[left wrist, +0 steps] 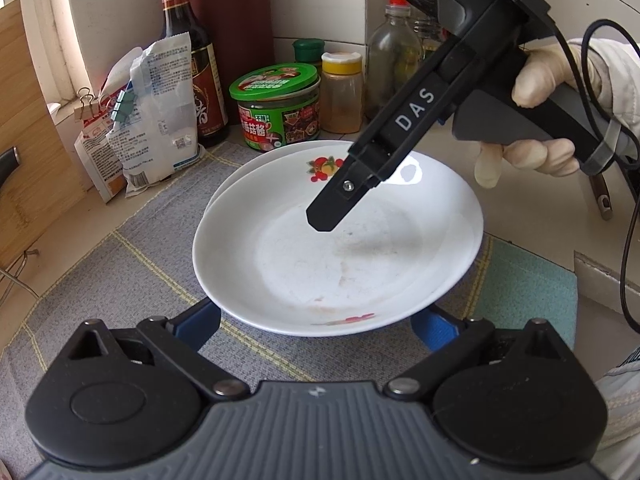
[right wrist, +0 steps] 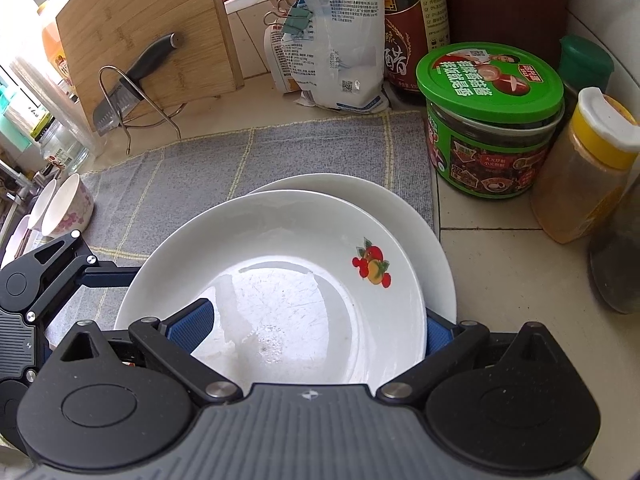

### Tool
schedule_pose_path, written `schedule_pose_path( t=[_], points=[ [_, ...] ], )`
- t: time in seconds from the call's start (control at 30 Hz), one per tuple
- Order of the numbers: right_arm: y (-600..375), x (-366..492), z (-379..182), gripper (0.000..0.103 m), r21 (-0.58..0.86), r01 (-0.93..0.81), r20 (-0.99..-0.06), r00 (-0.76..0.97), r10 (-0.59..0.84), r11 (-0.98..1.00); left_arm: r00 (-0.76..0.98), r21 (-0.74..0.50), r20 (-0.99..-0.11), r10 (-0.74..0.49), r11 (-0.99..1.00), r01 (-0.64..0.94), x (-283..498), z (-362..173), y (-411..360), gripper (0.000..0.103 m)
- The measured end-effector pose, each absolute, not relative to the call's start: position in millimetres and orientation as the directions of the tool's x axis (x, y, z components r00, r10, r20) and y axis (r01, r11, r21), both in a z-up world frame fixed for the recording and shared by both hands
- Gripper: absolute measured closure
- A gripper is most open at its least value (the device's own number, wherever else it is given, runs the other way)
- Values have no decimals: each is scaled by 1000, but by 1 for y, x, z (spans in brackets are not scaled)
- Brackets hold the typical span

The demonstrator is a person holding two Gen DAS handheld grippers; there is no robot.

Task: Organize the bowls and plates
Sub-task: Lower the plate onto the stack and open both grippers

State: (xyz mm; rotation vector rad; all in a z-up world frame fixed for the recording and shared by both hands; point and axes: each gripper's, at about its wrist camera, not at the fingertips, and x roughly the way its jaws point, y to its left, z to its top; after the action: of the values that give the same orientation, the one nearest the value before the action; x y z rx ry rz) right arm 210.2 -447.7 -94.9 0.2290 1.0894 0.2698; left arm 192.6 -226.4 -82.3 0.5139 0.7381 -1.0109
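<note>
A white plate with a fruit decal (left wrist: 320, 264) (right wrist: 280, 276) lies tilted on a second white plate (left wrist: 240, 172) (right wrist: 404, 208) on the grey mat. My right gripper (right wrist: 316, 330) is open and straddles the top plate's rim. One blue finger (right wrist: 192, 326) is over the plate's inside and the other (right wrist: 438, 330) is outside the rim. From the left wrist view its upper finger (left wrist: 332, 204) hangs over the plate. My left gripper (left wrist: 318, 326) is open, with both fingers under the near rim. Small floral bowls (right wrist: 66, 208) lie at the mat's left edge.
Against the tiled corner stand a green-lidded jar (right wrist: 492, 120), a yellow-capped spice bottle (right wrist: 588, 176), a dark sauce bottle (left wrist: 192, 60) and clipped bags (right wrist: 332, 40). A bamboo board (right wrist: 140, 28) and a knife (right wrist: 132, 84) sit in a wire rack on the left. A teal cloth (left wrist: 524, 292) lies beside the mat.
</note>
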Motion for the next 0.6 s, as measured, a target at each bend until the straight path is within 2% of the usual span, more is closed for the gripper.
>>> schedule_pose_path(
  t=[0.6],
  points=[
    [-450,200,-85,0,294,-70,-847,444,293,953,325,50,-743,-585,436,899,197,-87,-225,2]
  ],
)
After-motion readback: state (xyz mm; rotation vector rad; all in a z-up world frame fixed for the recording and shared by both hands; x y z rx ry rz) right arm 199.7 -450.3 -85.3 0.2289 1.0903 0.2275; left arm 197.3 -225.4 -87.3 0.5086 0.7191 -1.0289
